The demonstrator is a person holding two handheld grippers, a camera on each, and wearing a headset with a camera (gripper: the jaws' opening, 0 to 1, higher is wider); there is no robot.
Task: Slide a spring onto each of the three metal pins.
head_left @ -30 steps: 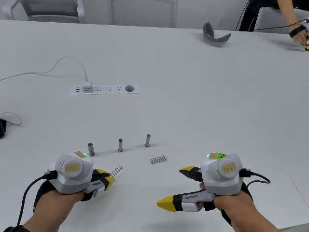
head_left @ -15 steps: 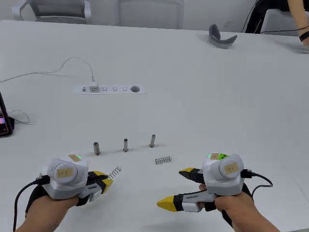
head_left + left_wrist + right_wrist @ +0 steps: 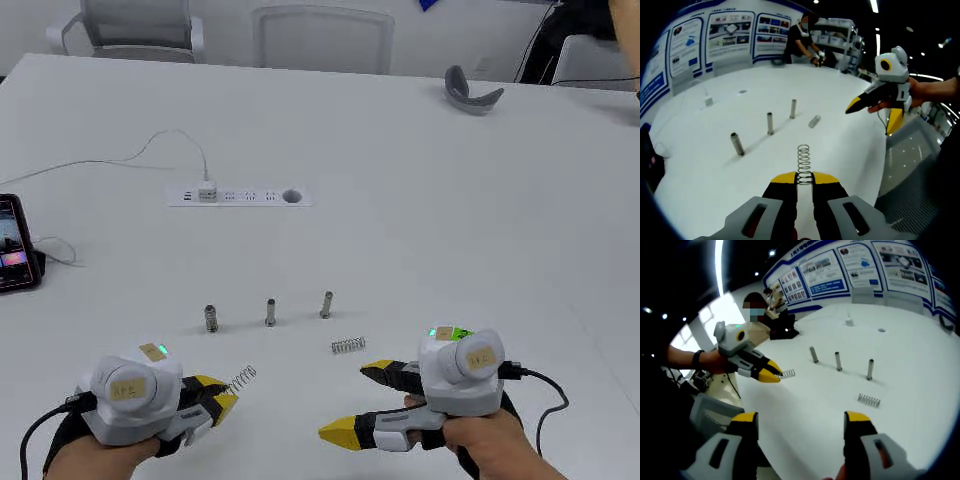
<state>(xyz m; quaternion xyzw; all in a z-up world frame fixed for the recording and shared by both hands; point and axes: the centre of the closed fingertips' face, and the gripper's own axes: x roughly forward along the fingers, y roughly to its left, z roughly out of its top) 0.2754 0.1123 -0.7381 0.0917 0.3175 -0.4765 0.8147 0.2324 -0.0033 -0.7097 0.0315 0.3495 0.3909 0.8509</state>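
Three upright metal pins stand in a row on the white table: the left pin (image 3: 211,318) wears a spring, while the middle pin (image 3: 270,312) and right pin (image 3: 326,304) are bare. A loose spring (image 3: 348,345) lies just in front of the right pin. My left gripper (image 3: 218,396) is shut on another spring (image 3: 241,378), whose coil (image 3: 803,161) sticks out past the tips, short of the pins. My right gripper (image 3: 358,402) hovers open with nothing in it, near the loose spring (image 3: 869,400).
A white power strip (image 3: 240,195) with a plugged cable lies behind the pins. A phone (image 3: 14,256) sits at the left edge and a grey curved object (image 3: 472,90) far back right. Chairs stand beyond the table.
The head camera has shifted, so the scene sits lower and further right. Left gripper still holds its spring, drawn slightly back from the pins. Right gripper stays open.
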